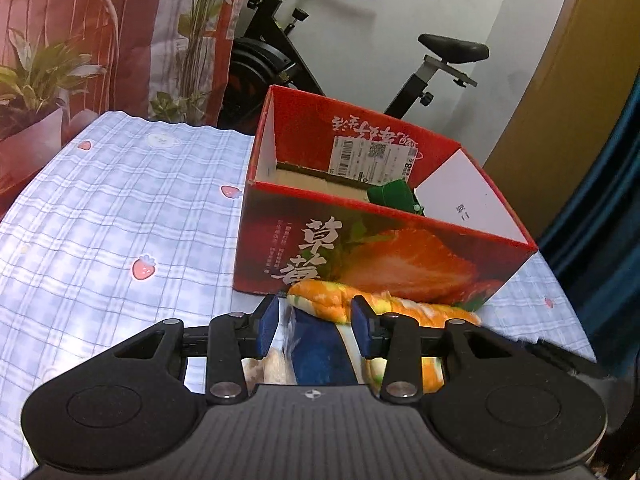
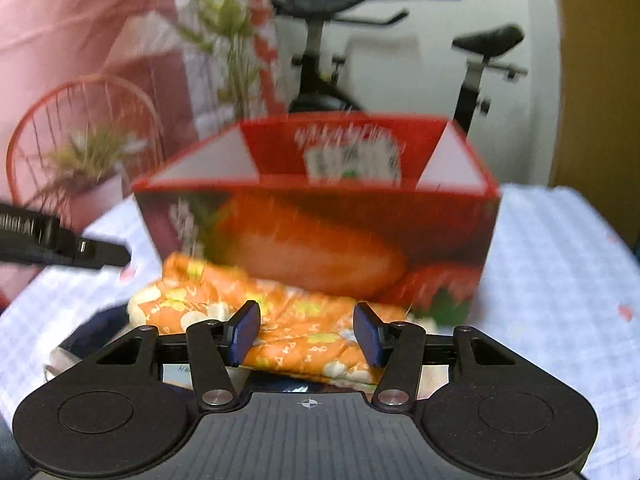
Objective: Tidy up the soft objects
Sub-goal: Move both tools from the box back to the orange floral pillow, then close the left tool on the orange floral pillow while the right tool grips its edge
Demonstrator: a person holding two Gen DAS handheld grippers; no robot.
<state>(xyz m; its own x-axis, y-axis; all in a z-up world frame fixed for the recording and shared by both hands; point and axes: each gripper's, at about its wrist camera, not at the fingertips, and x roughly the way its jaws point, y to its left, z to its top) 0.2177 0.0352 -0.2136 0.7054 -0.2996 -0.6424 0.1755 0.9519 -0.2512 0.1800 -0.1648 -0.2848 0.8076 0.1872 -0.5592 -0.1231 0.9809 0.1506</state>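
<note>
A red strawberry box (image 1: 384,248) stands open on the checked tablecloth (image 1: 120,216); a green soft item (image 1: 394,196) lies inside. Before it lie an orange flowered cloth (image 1: 324,300) and a dark blue soft item (image 1: 320,354). My left gripper (image 1: 316,326) is open, its pads on either side of the blue item and the cloth's edge. In the blurred right wrist view the box (image 2: 320,232) stands ahead. My right gripper (image 2: 308,334) is open over the orange cloth (image 2: 288,320). The left gripper's body (image 2: 60,246) shows at the left.
An exercise bike (image 1: 288,52), potted plants (image 1: 36,76) and a red wire chair (image 1: 60,20) stand beyond the table's far edge. A dark blue curtain (image 1: 600,220) hangs at the right. Bare tablecloth lies left of the box.
</note>
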